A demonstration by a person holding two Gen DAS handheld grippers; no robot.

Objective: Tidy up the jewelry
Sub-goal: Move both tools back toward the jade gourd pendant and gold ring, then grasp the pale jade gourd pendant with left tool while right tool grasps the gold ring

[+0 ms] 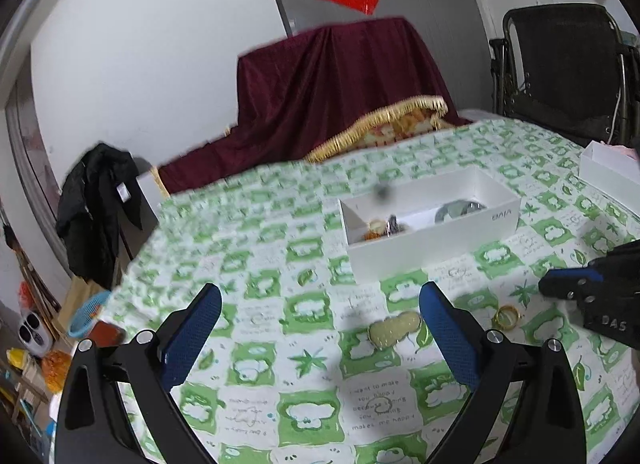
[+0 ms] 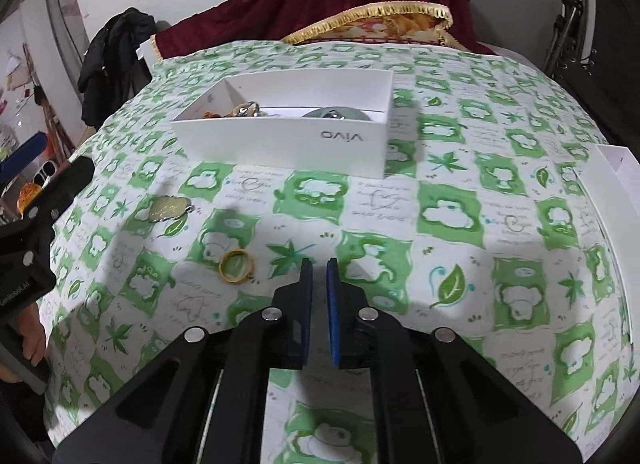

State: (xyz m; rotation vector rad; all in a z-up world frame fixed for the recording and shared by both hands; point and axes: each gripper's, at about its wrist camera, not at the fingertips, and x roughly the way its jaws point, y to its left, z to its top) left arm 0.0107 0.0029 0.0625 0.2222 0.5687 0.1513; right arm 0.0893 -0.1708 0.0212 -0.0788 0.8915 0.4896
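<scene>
A white open box (image 2: pixel 280 143) on the green-and-white tablecloth holds orange beads, a dark metal piece and a grey-green round piece. In front of it lie a pale green gourd-shaped pendant (image 2: pixel 168 207) and a gold ring (image 2: pixel 237 266). My right gripper (image 2: pixel 319 264) is shut just right of the ring, with nothing between its blue pads. My left gripper (image 1: pixel 320 292) stands open above the cloth. The pendant (image 1: pixel 394 330) lies just inside its right finger, untouched. The ring (image 1: pixel 506 318) sits farther right, below the right gripper (image 1: pixel 546 288). The box (image 1: pixel 432 232) is beyond.
A second white tray or lid (image 2: pixel 616 199) lies at the table's right edge. A dark red cloth with gold fringe (image 2: pixel 360 19) covers something behind the table. A black folding chair (image 1: pixel 560 71) stands at the back right, and clutter sits on the floor to the left.
</scene>
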